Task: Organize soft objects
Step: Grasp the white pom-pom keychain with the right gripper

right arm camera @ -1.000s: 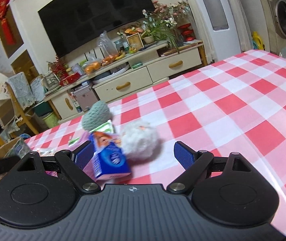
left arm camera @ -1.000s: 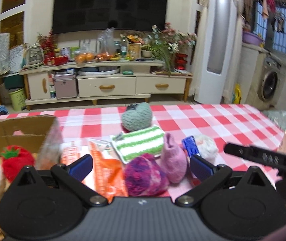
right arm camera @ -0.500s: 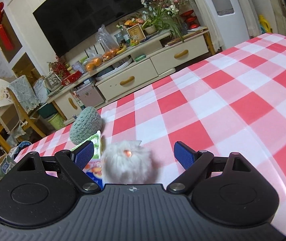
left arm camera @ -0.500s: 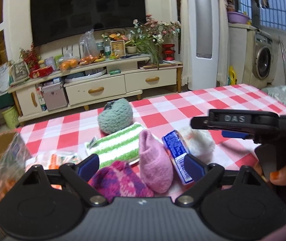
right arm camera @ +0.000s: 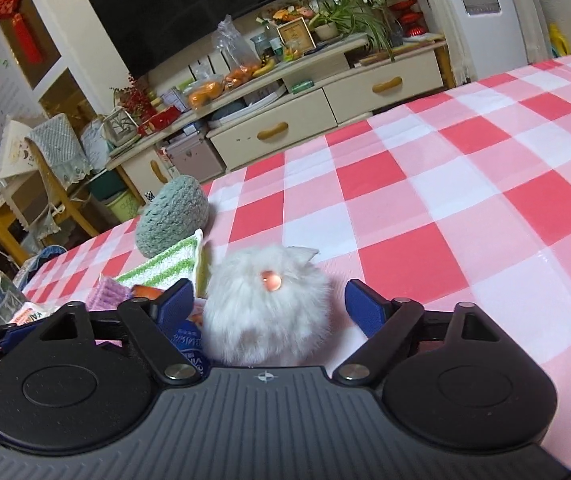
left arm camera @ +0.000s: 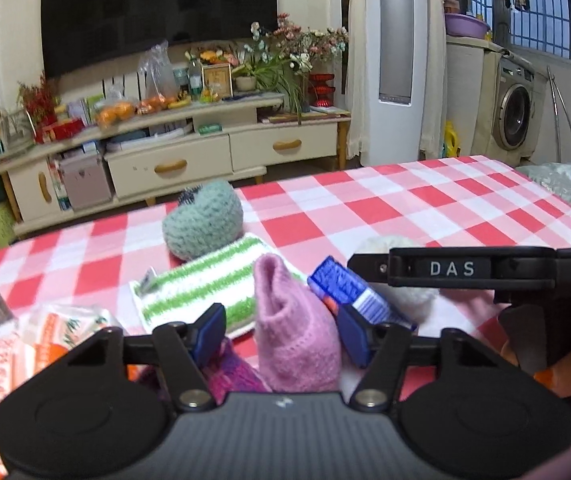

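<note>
Left hand-held gripper [left arm camera: 281, 332] closing around pink knit pouch [left arm camera: 295, 332]

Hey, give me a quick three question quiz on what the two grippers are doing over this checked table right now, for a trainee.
1. True or false: the white fluffy toy lies between the fingers of the right gripper.
2. Which thing sits between the fingers of the left gripper? A) a paper cup B) the pink knit pouch C) a glass bottle
3. Fill in: the teal crocheted ball rests on a red-and-white ____ tablecloth.

Key: 1 true, with the jaws open on either side of it. 2 B; the jaws have just been closing around it but do not yet clamp it. 3 checked.
</note>
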Demonstrator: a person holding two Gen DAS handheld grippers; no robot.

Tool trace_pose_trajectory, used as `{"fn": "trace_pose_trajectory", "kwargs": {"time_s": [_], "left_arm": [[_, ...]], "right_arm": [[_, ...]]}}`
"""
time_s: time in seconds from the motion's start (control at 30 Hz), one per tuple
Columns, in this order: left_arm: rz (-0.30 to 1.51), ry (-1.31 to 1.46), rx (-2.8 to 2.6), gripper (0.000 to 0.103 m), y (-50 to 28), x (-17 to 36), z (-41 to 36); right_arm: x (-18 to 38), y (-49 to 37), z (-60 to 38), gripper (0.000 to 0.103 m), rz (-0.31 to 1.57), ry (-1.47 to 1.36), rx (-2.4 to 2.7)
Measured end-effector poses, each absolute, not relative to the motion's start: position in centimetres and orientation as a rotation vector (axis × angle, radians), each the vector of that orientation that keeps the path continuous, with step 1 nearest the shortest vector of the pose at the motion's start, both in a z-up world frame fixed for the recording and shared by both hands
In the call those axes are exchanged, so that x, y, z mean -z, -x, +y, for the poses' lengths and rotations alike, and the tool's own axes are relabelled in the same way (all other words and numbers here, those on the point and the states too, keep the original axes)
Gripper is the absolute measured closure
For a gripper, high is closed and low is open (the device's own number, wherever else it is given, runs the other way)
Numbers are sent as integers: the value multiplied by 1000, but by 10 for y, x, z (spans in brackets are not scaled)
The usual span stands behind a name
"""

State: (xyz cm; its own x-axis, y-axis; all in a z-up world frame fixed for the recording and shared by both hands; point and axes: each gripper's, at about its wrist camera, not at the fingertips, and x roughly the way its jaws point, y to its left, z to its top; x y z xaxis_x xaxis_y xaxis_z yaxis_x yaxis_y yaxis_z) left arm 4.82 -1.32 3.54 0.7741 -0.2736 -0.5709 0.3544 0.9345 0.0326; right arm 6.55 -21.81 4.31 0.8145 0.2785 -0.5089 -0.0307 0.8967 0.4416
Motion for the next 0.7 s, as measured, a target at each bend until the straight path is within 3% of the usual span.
{"fn": "trace_pose_trajectory", "kwargs": {"time_s": [0.1,0.17,0.37,0.7], "left_arm": [[614,-143,363,48,-50,-31,-19],[636,-154,370,57,-51,-27,-23],[645,-149,351,65,-46,-27,-25],[678,-124,371,66,-22,-29,-26]], "right_arm": [[-44,-66,-219,14,604,-426,-188],[-44,-66,-218,31,606,-403,-182],[-46,-63,-217,40,614,-342,-195],[-47,-46,-228,42,635,-330,-209]]}}
